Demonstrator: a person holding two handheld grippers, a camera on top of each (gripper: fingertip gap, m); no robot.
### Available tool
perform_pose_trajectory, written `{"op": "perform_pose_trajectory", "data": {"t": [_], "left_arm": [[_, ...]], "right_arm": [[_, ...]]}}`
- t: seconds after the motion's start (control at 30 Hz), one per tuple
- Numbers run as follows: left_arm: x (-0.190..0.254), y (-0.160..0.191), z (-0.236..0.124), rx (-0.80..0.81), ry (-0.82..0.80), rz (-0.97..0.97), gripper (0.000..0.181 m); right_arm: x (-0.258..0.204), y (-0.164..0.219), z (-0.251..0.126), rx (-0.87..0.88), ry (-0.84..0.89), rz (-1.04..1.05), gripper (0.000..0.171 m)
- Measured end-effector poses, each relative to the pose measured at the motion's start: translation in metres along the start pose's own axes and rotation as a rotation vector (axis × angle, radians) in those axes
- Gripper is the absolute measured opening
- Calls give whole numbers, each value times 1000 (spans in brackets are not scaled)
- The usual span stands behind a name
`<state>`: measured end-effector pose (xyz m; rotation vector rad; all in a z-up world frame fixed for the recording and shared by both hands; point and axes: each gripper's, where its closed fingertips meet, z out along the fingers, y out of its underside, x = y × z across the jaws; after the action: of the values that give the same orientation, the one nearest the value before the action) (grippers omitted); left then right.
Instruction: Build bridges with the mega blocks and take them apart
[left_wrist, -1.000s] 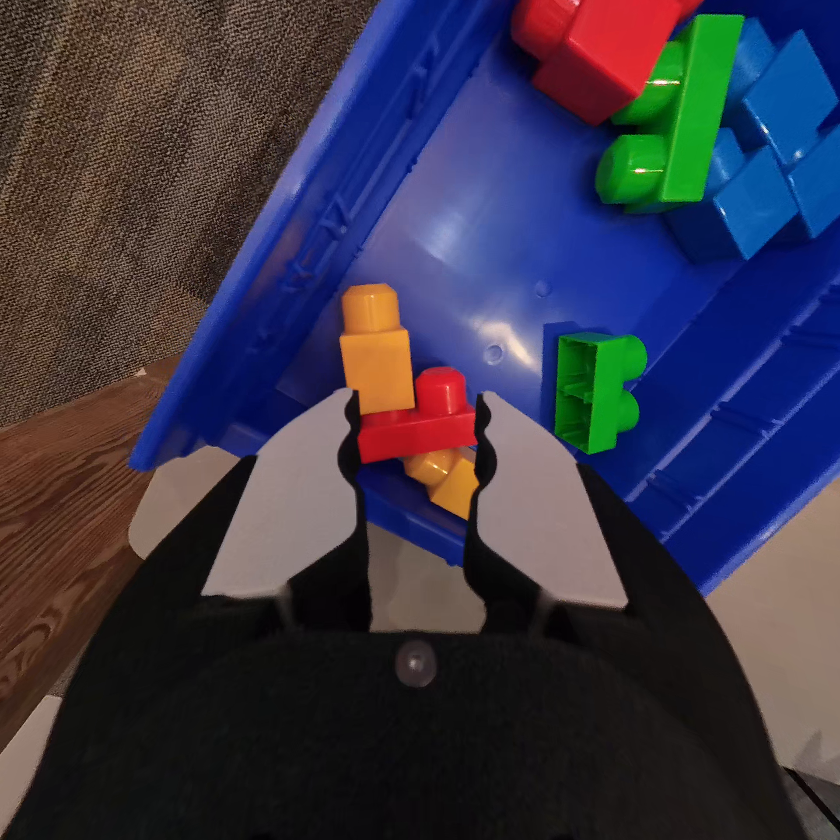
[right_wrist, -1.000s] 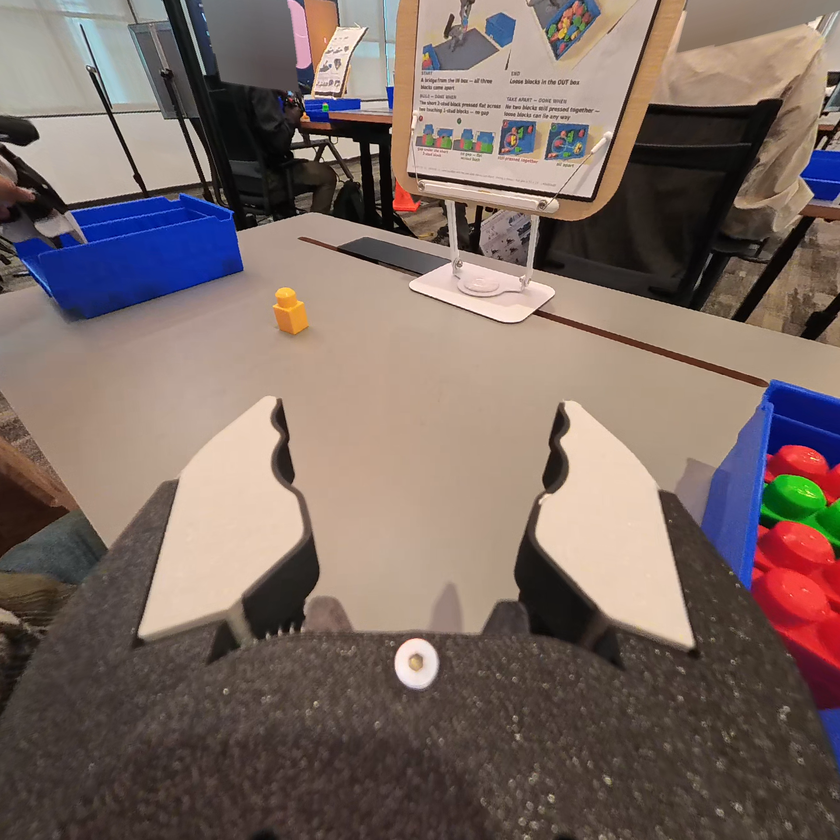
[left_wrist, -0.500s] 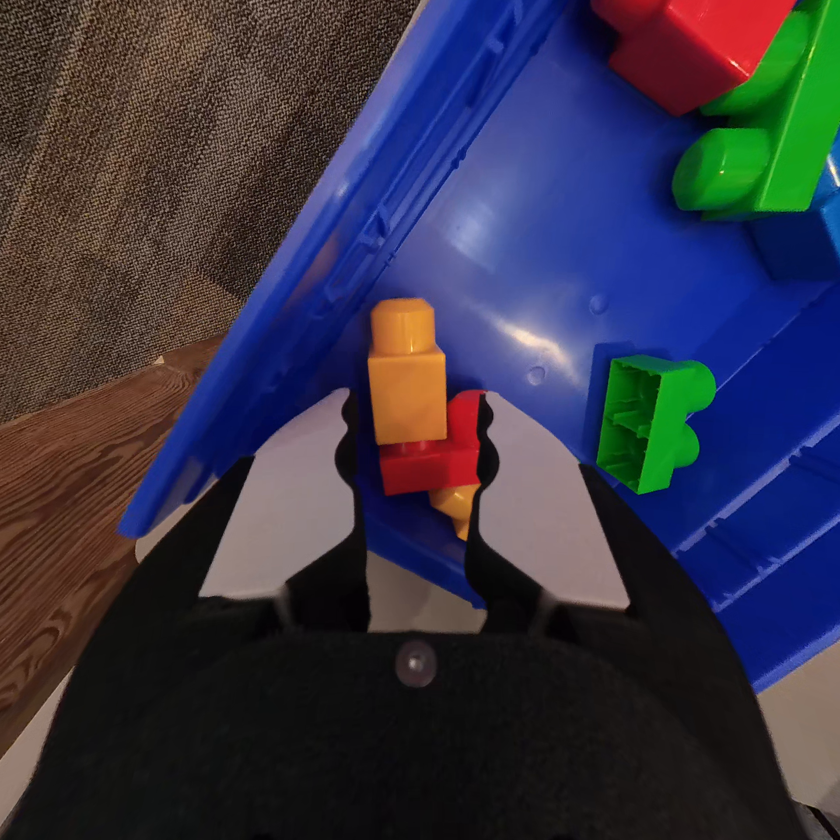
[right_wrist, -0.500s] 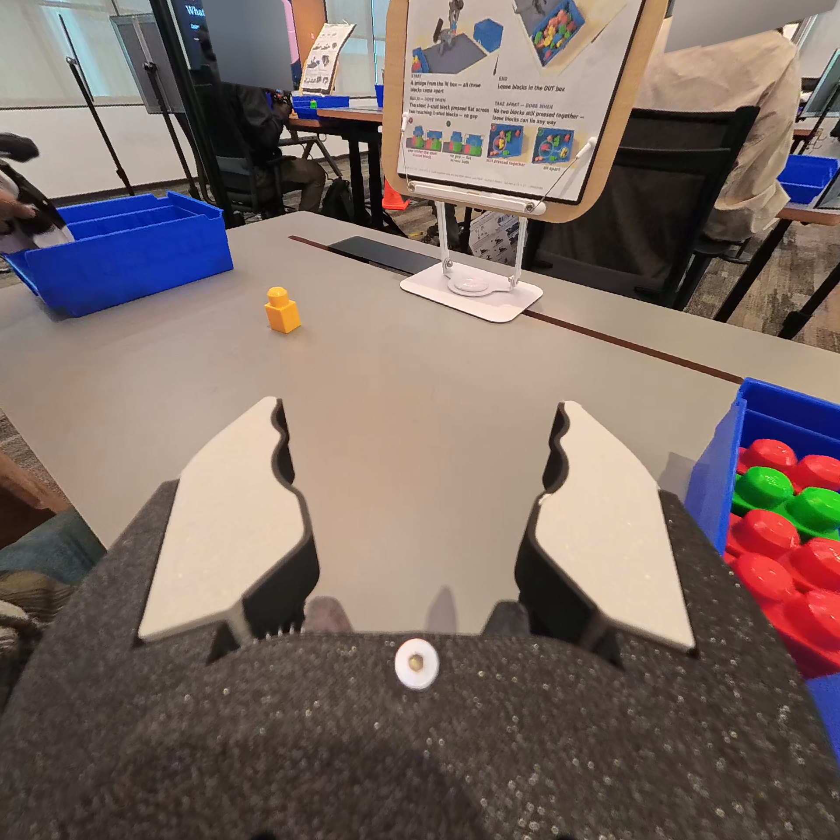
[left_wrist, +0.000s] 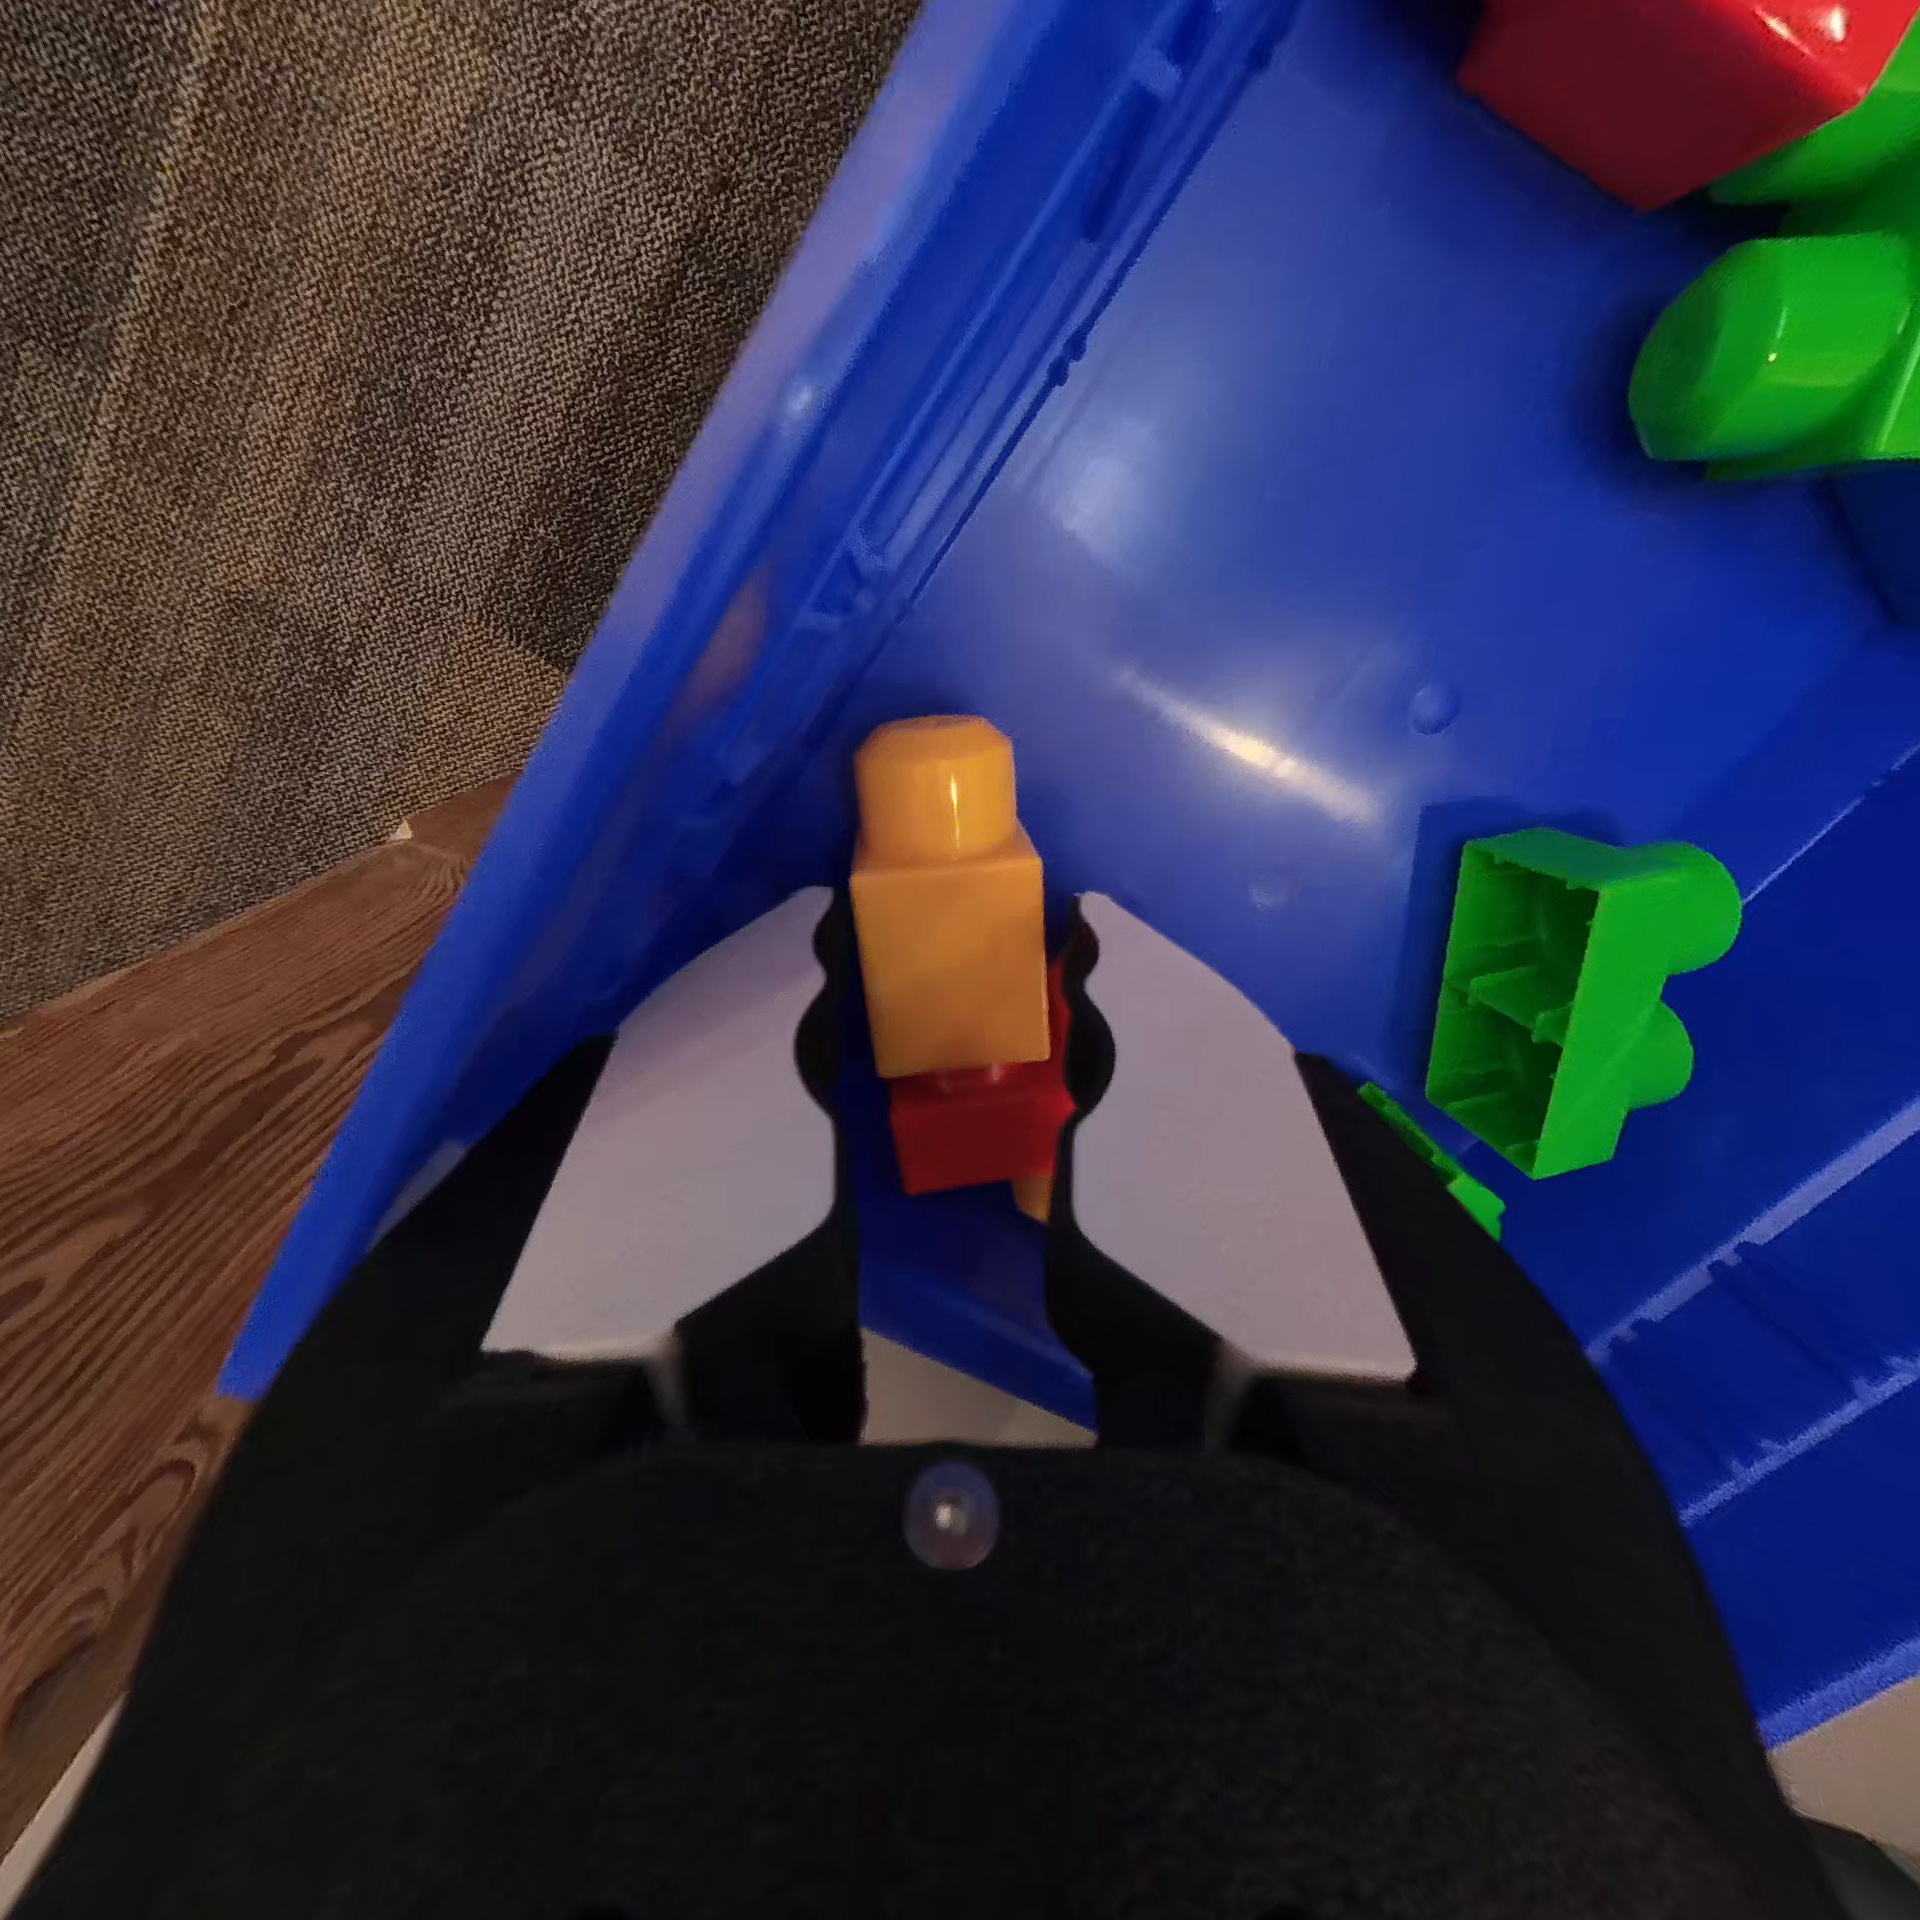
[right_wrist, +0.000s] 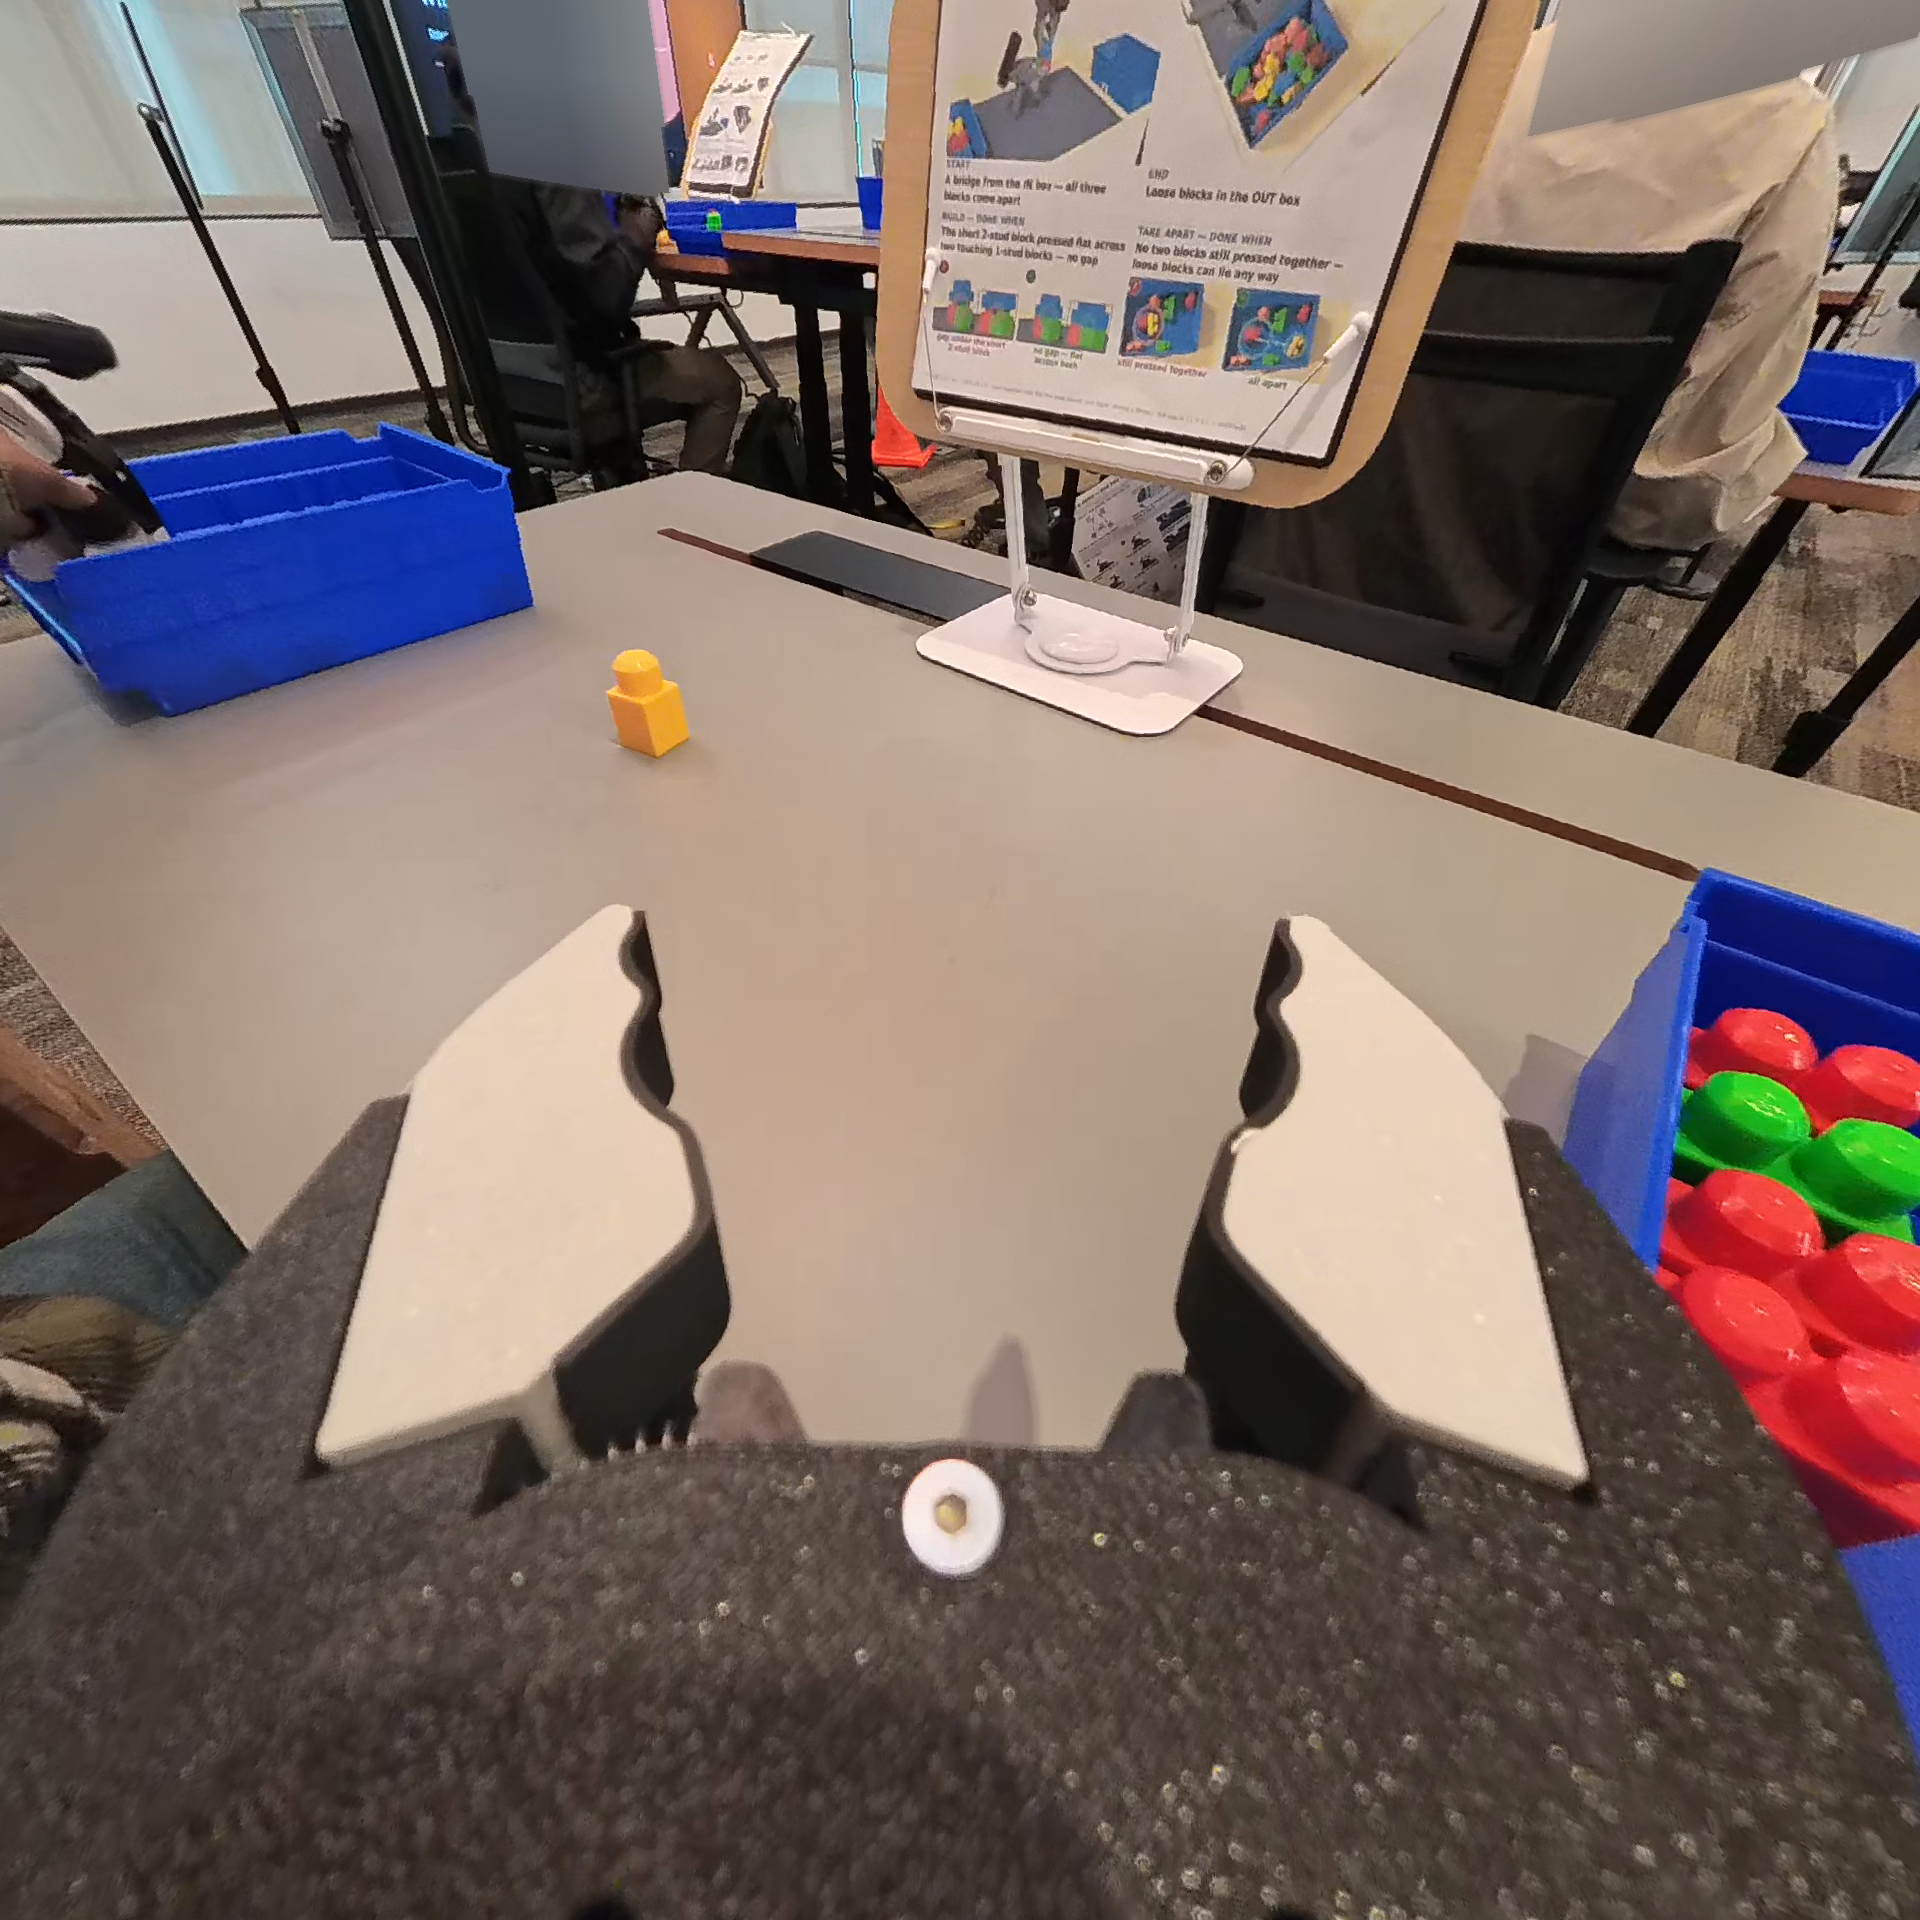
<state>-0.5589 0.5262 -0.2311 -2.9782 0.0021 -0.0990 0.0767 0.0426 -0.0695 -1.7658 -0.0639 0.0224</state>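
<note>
Reaching into the left bin, the left tongs straddle a small assembly: a yellow block pressed to a red block, with a sliver of a second yellow piece beneath. Their jaws sit narrow on either side of it, but whether they are truly clenched on it I cannot tell. This looks like the fetching step, taking a bridge out of the bin, probably to pull it apart. The next move calls for a firm squeeze, then a straight lift clear of the bin wall close on the left.

The right tongs hang released and empty over the counter.

Counted in the left bin: one loose green block, one larger green block and one large red block, both cut off by the frame edge. On the counter stands one single yellow block, well apart from everything. Two blue bins are there; the right bin holds several red and two green blocks. One sign stand sits behind.
</note>
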Motion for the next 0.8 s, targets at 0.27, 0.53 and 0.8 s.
{"op": "perform_pose_trajectory", "data": {"t": [0.27,0.53,0.8], "left_arm": [[2,0,1,-29,-24,68,34],[4,-9,-3,-15,-128,240,34],[18,-25,-11,16,-179,370,35]], "right_arm": [[-1,0,0,1,3,2,108],[-3,-1,-1,0,3,1,108],[-5,-1,-4,-3,10,0,108]]}}
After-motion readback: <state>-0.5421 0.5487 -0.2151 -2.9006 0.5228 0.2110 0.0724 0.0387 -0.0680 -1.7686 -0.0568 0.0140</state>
